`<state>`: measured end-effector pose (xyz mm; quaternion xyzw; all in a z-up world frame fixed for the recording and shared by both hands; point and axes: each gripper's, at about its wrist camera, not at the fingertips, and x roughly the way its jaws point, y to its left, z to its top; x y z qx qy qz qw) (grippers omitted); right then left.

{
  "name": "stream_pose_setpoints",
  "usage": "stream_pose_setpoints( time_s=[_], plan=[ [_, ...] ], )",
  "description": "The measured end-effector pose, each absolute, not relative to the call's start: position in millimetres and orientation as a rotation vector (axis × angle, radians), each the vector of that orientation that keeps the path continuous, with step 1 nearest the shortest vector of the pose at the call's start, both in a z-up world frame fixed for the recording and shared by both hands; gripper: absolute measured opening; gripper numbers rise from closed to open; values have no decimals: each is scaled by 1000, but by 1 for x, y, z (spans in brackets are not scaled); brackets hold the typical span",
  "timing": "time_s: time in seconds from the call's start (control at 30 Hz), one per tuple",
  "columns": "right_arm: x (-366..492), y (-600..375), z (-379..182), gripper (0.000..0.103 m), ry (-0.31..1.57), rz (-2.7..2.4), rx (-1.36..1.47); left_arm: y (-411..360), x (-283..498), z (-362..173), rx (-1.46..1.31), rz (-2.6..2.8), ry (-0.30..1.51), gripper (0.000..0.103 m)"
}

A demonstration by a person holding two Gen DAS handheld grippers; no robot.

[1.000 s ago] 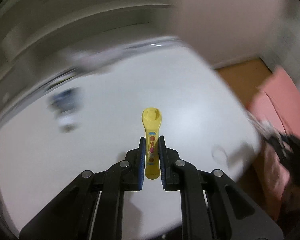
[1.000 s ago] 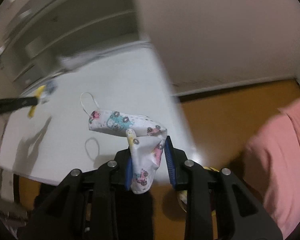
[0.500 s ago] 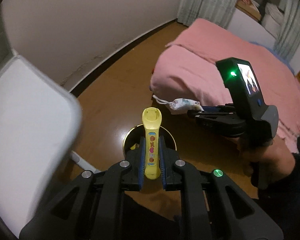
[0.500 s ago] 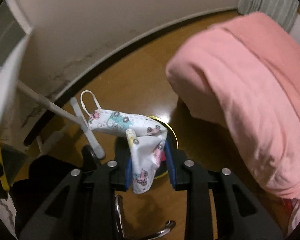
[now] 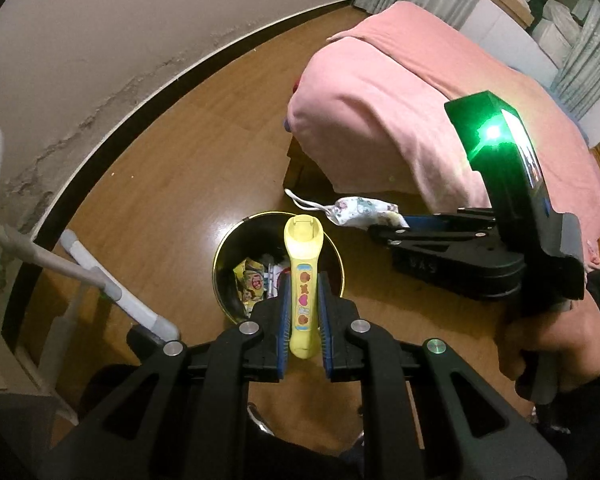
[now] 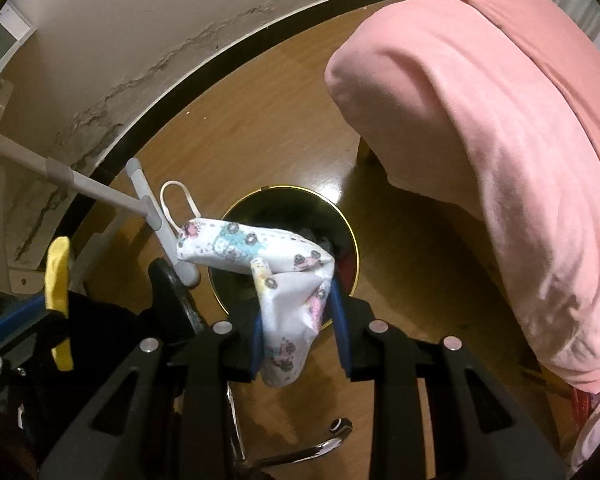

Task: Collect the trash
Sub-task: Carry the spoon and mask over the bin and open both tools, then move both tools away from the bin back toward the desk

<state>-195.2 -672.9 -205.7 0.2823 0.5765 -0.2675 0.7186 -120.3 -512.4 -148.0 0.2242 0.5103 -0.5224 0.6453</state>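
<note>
Wood floor, left wrist view: your left gripper (image 5: 303, 320) clamps the yellow plastic tool (image 5: 302, 280) above the trash bin (image 5: 236, 240); aim drift drops it outside. Right wrist view: your right gripper (image 6: 298, 320) jaws are opening around the patterned face mask (image 6: 260, 248); its ear loop (image 6: 176, 200) overhangs the rim and may snag.

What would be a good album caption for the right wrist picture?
Right tool, jaws opening around a crumpled patterned face mask, poised over the gold-rimmed trash bin beside a pink-covered bed.
</note>
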Motion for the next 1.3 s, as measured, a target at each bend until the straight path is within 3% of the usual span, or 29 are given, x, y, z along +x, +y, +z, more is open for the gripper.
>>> stream_pose_setpoints(
  time_s=[0.03,0.1,0.63,0.83,0.9,0.97,1.0,1.13,1.3],
  plan=[
    [-195,-673,-206,37,1270,-591,630,-511,-118,-146,510,-1189,1164,12],
    [-195,-673,-206,64,1261,-591,635,-508,-118,-145,507,-1187,1170,12],
    [-189,-668,-200,65,1233,-553,673,-510,-111,-169,511,-1170,1212,12],
    [-206,-685,-190,72,1158,-675,718,-518,-114,-174,503,-1199,1242,12],
    [-214,-691,-185,73,1126,-715,741,-522,-115,-171,493,-1207,1242,21],
    [-220,-697,-182,73,1096,-743,764,-524,-116,-165,474,-1223,1228,61],
    [-222,-699,-180,73,1084,-754,772,-524,-117,-161,465,-1226,1212,66],
    [-226,-704,-176,73,1067,-769,773,-523,-122,-142,474,-1252,1153,70],
    [-224,-698,-169,77,1070,-764,728,-504,-126,-109,477,-1252,1068,87]
  ],
)
